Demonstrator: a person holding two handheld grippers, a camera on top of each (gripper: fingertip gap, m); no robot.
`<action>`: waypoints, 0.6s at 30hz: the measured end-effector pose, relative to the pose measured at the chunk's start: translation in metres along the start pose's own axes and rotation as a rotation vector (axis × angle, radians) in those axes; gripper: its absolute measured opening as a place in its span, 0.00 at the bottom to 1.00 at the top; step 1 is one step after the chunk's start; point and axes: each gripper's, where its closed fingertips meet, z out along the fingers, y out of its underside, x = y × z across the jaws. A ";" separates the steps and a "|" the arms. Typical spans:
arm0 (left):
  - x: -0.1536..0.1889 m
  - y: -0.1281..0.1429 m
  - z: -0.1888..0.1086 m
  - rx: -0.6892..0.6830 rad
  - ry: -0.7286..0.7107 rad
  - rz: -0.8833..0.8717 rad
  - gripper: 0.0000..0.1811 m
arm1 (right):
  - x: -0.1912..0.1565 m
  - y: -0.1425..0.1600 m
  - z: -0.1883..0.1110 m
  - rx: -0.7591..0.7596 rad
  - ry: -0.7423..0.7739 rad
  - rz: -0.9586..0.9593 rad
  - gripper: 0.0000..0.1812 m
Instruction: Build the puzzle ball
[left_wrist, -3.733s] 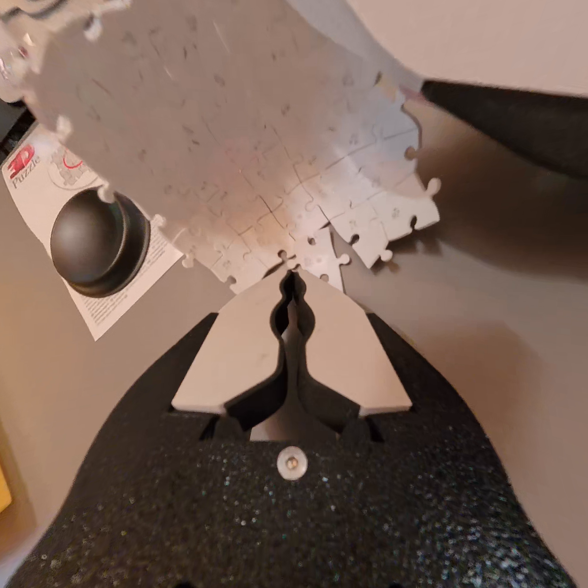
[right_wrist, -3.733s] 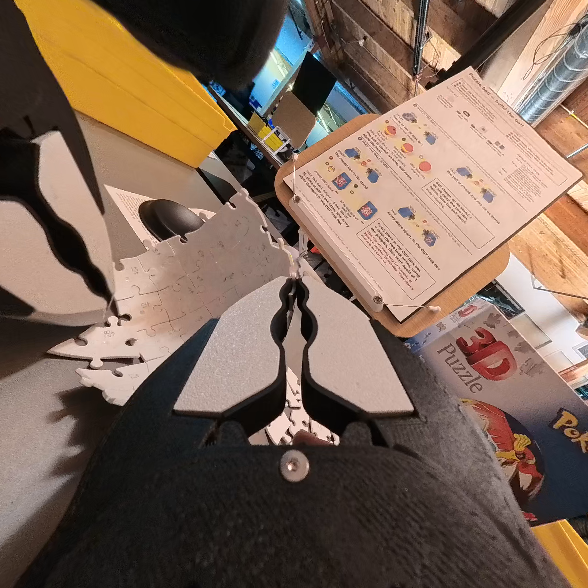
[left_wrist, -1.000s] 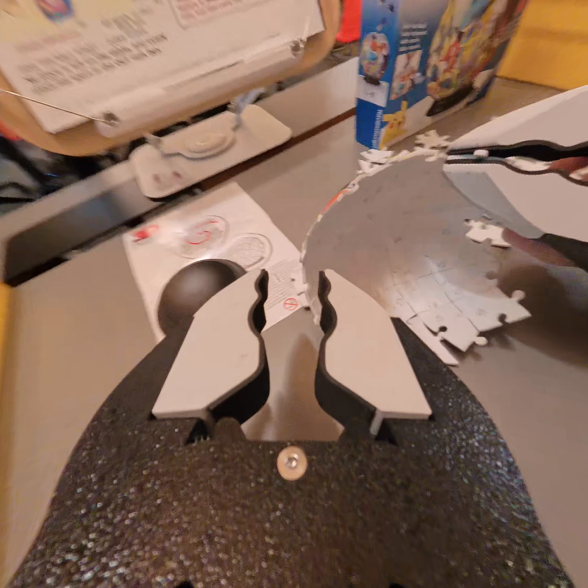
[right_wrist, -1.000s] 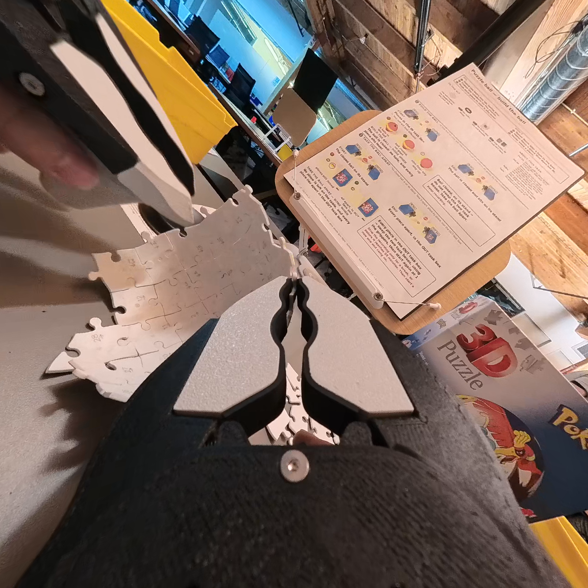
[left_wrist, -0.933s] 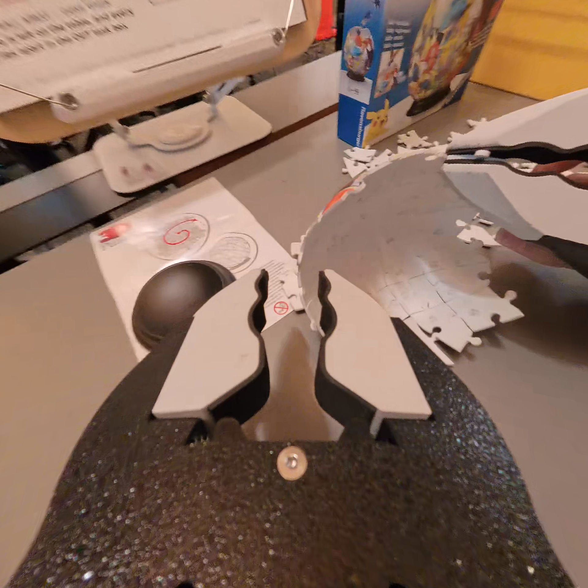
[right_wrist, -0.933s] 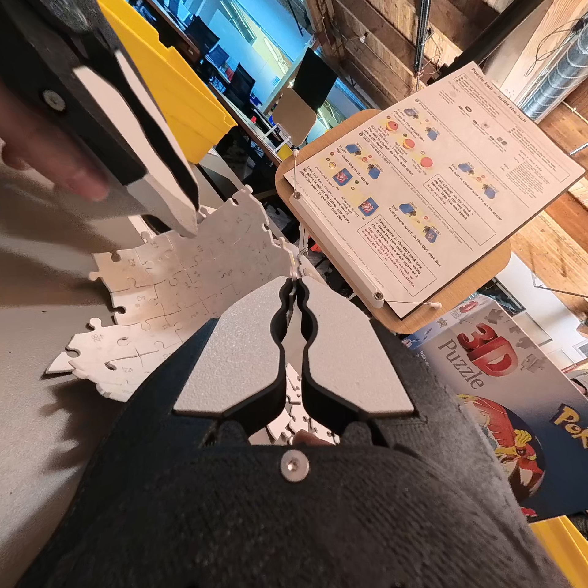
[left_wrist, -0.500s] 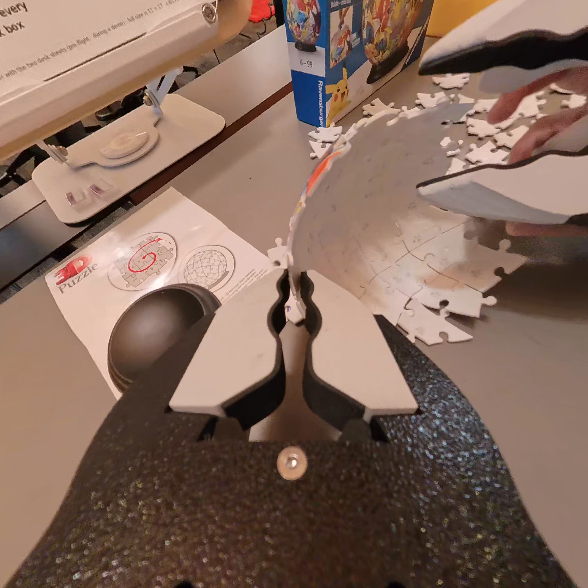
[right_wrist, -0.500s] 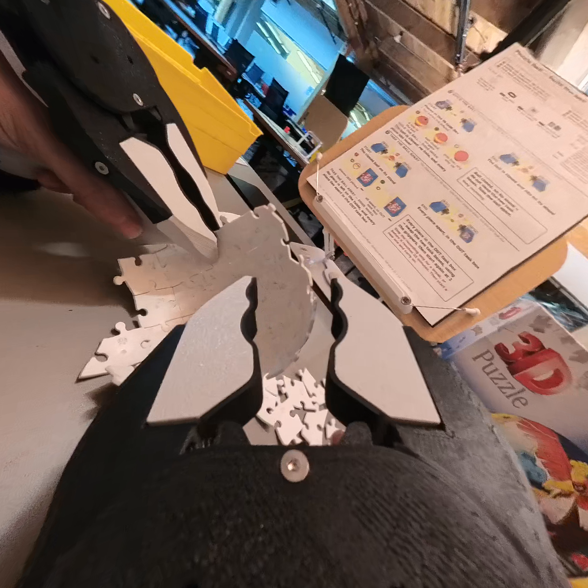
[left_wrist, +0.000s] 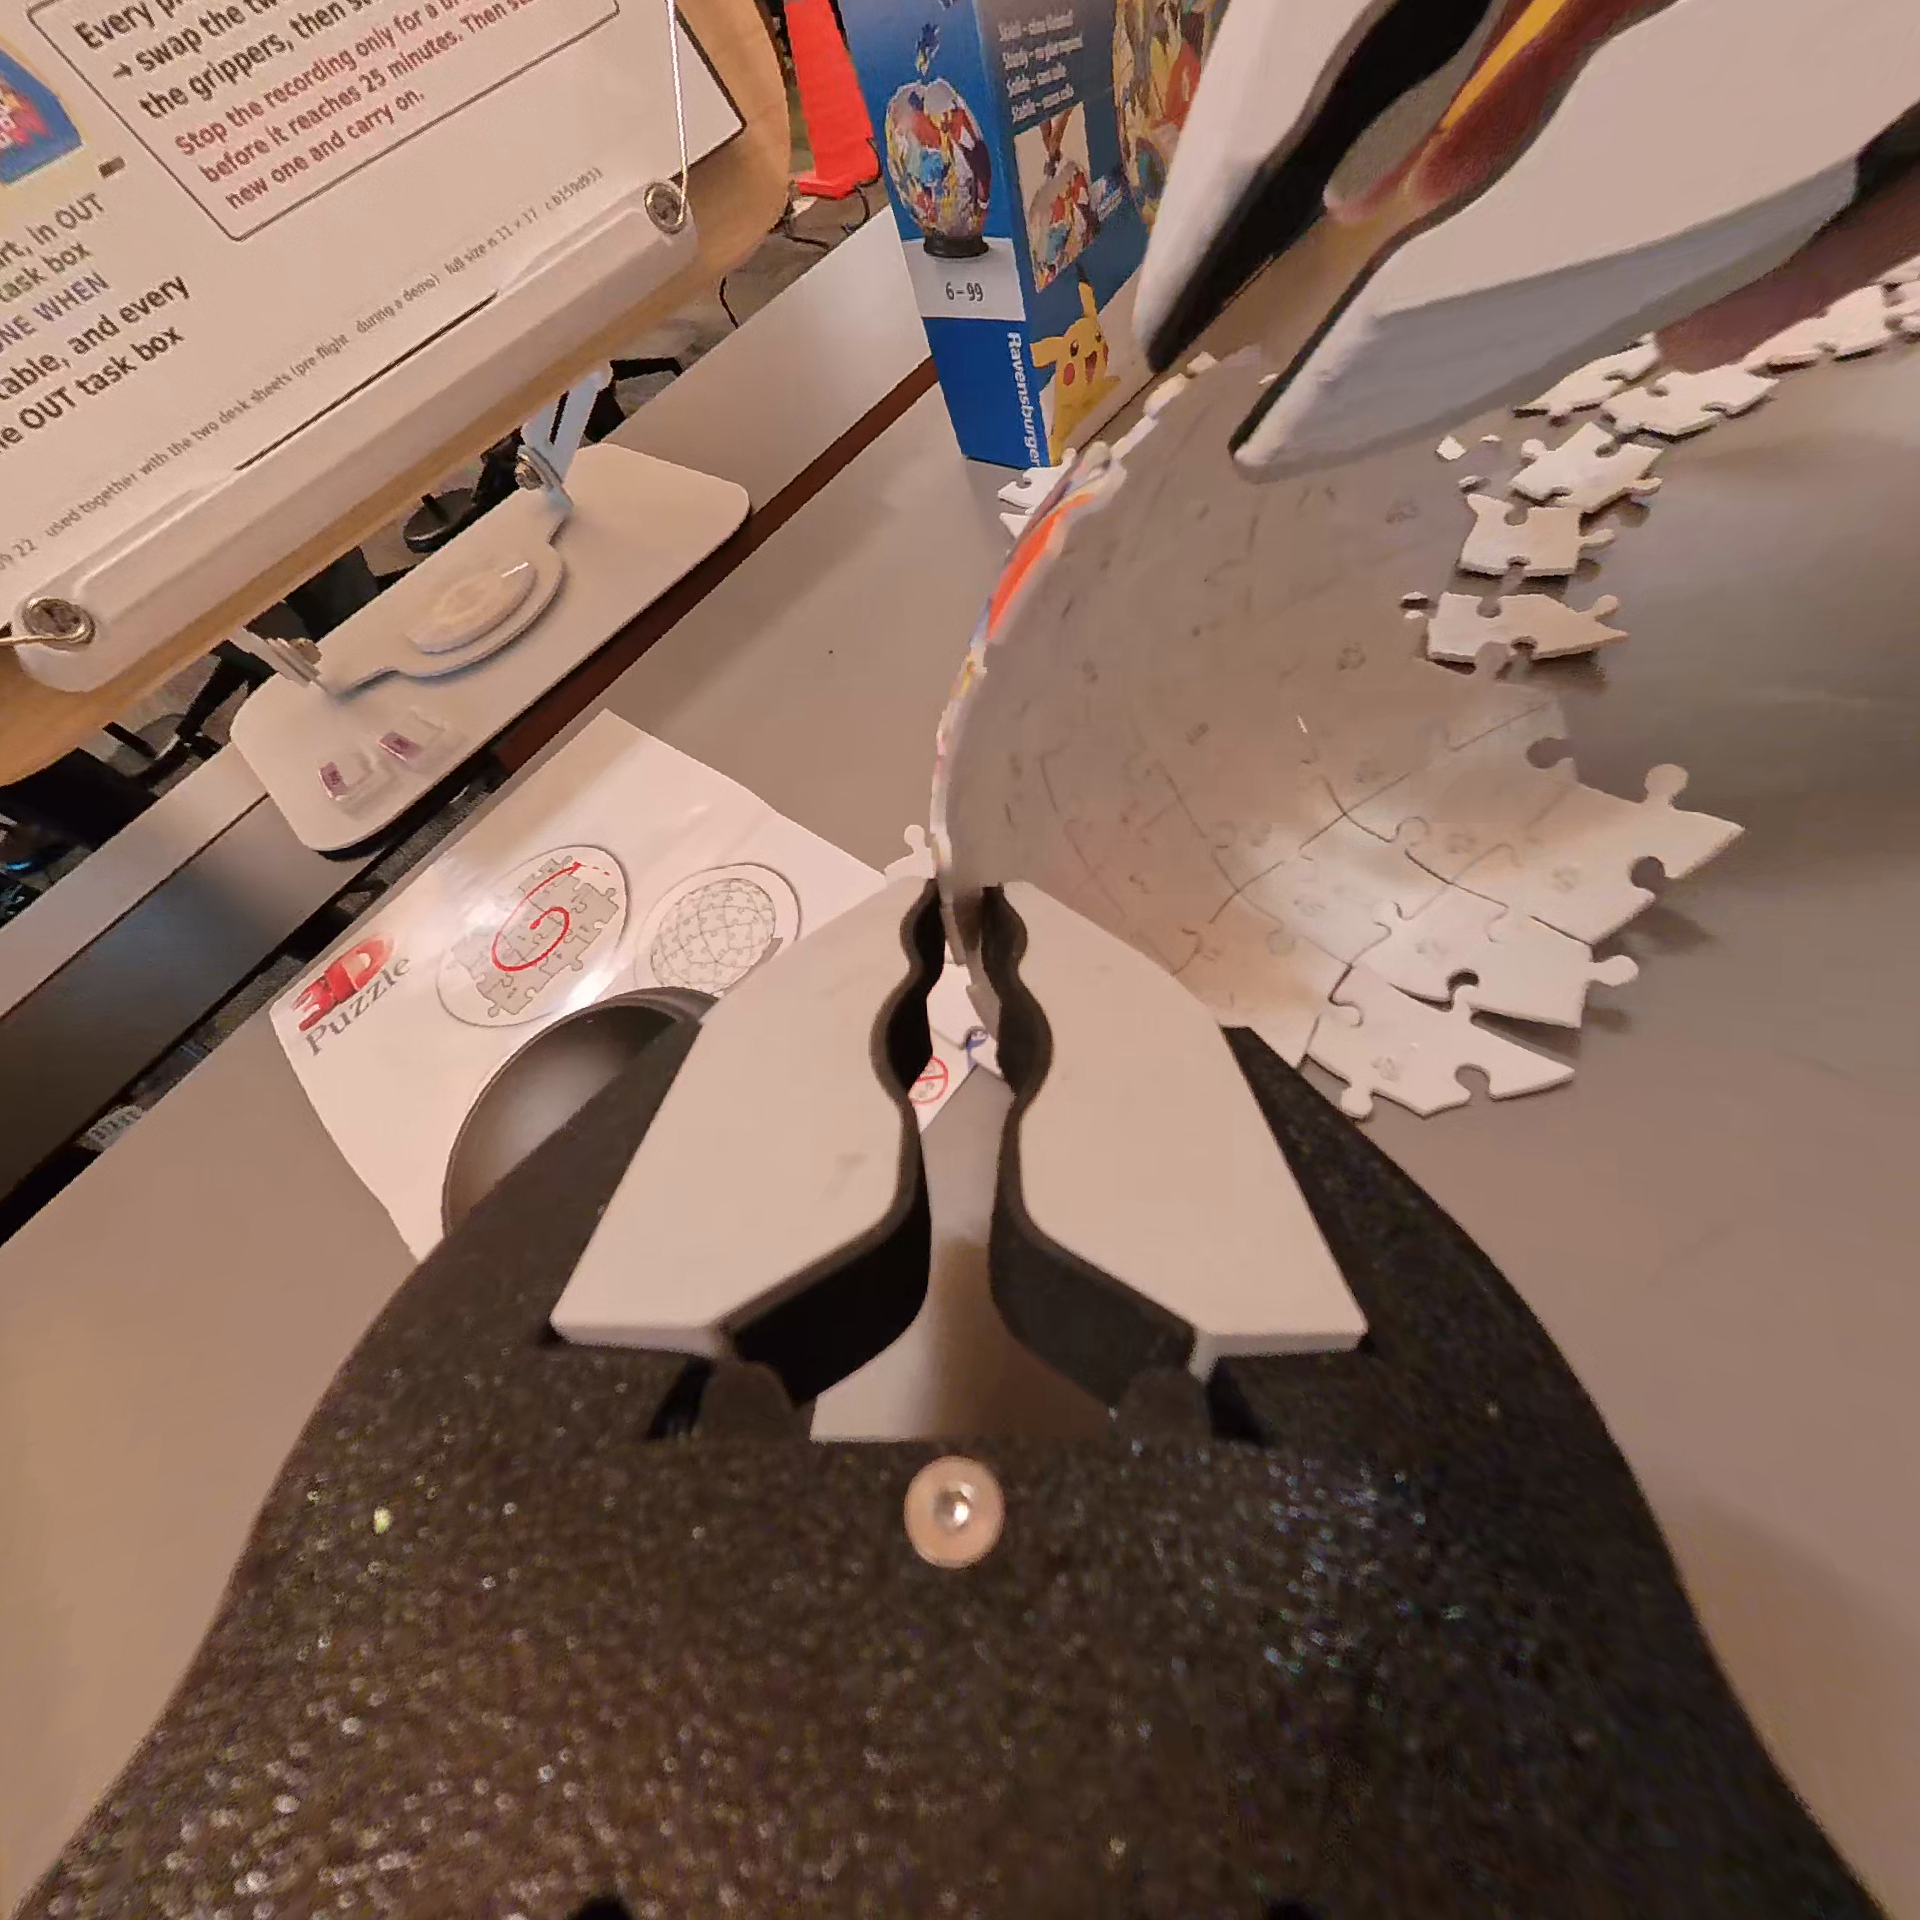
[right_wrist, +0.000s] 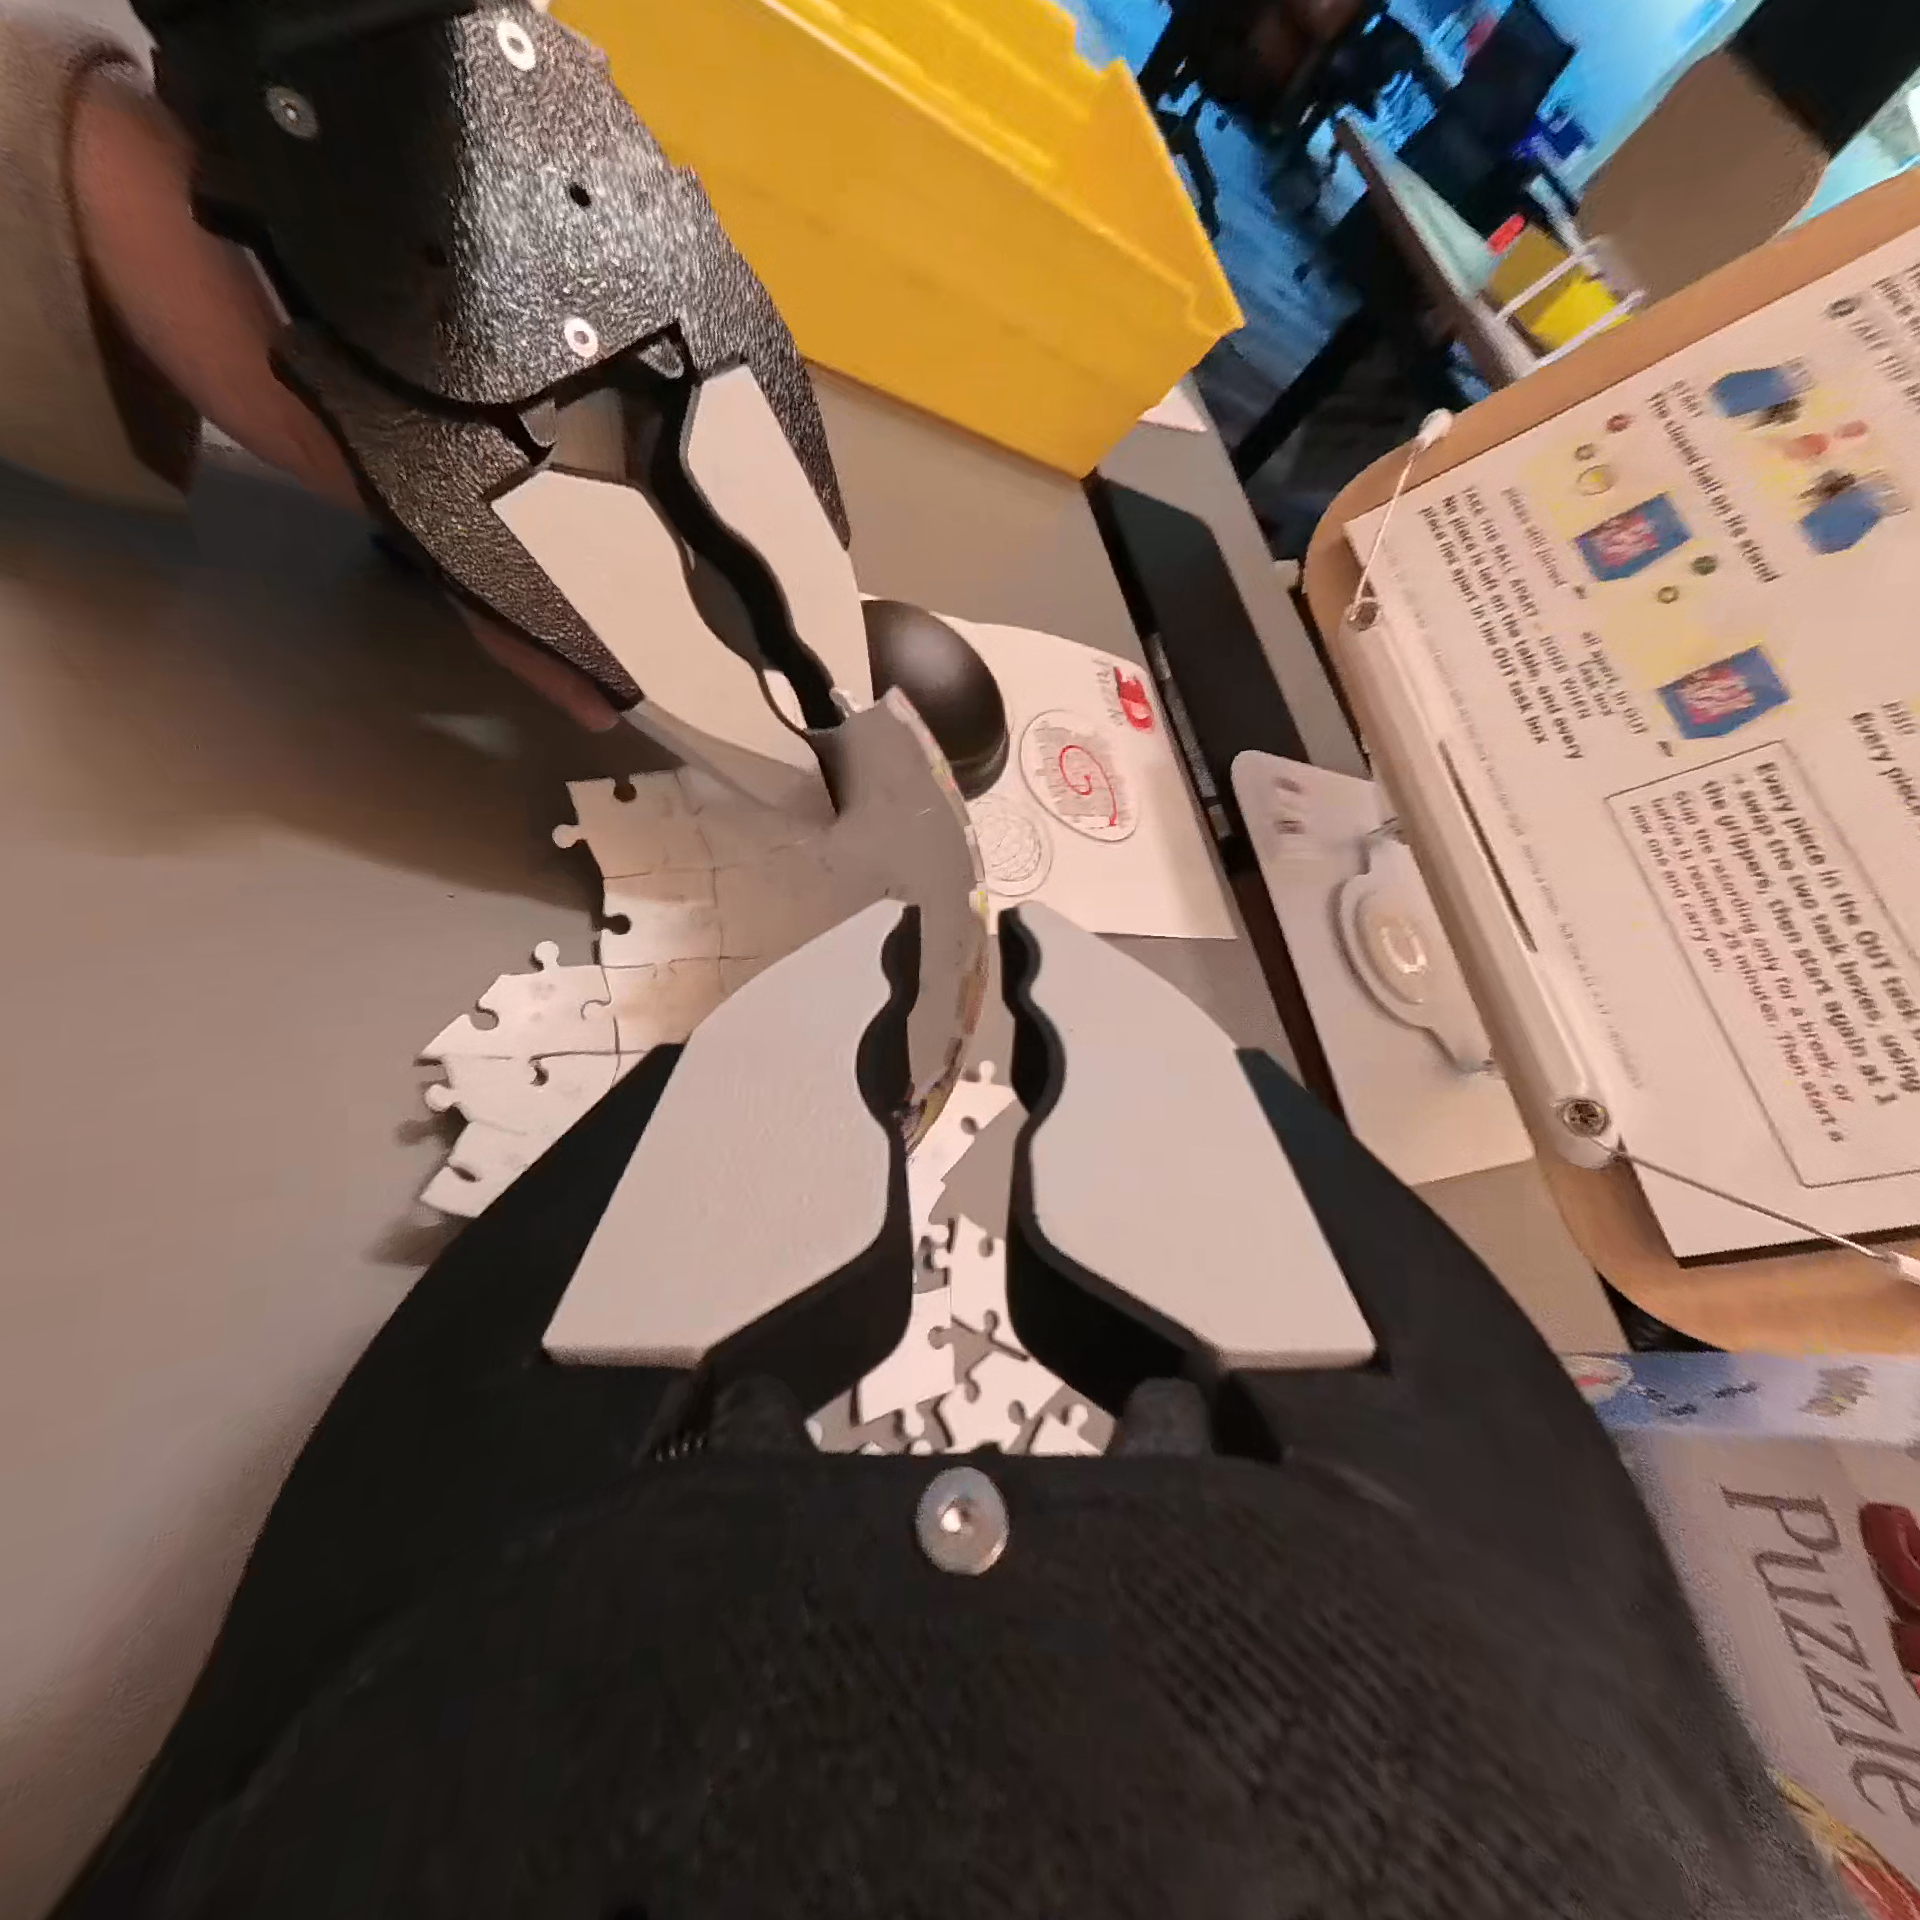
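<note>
The partly built puzzle ball (left_wrist: 1247, 779) is a curved white shell of joined pieces, standing on its side on the grey table (left_wrist: 1662, 1351). My left gripper (left_wrist: 961, 914) is shut on the shell's near edge. In the right wrist view the left gripper (right_wrist: 831, 727) pinches the shell (right_wrist: 894, 831) from the far side. My right gripper (right_wrist: 956, 925) is open, its fingers straddling the shell's rim with a gap on the right side. In the left wrist view the right gripper (left_wrist: 1205, 400) hovers over the shell's top edge.
A black dome stand (left_wrist: 540, 1101) sits on a paper leaflet (left_wrist: 623, 831). Loose white pieces (left_wrist: 1538, 540) lie behind the shell. The puzzle box (left_wrist: 1018, 208), an instruction board (left_wrist: 312, 208) on its stand and a yellow bin (right_wrist: 935, 208) ring the work area. One gripper's finger ends stand about 8 centimeters off the other's.
My left gripper let go, came round and shut on the shell's near edge. My right gripper opened off the rim, shifted along it, and its fingers have narrowed around it.
</note>
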 end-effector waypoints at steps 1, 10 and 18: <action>0.000 0.000 0.000 -0.003 -0.004 0.002 0.04 | 0.000 0.002 0.002 -0.014 -0.002 0.000 0.06; -0.006 -0.001 -0.003 0.006 -0.056 0.034 0.04 | 0.010 0.009 0.008 -0.068 0.119 -0.042 0.01; -0.013 -0.003 -0.024 -0.018 -0.201 -0.023 0.17 | 0.011 0.006 0.000 -0.070 0.341 -0.217 0.01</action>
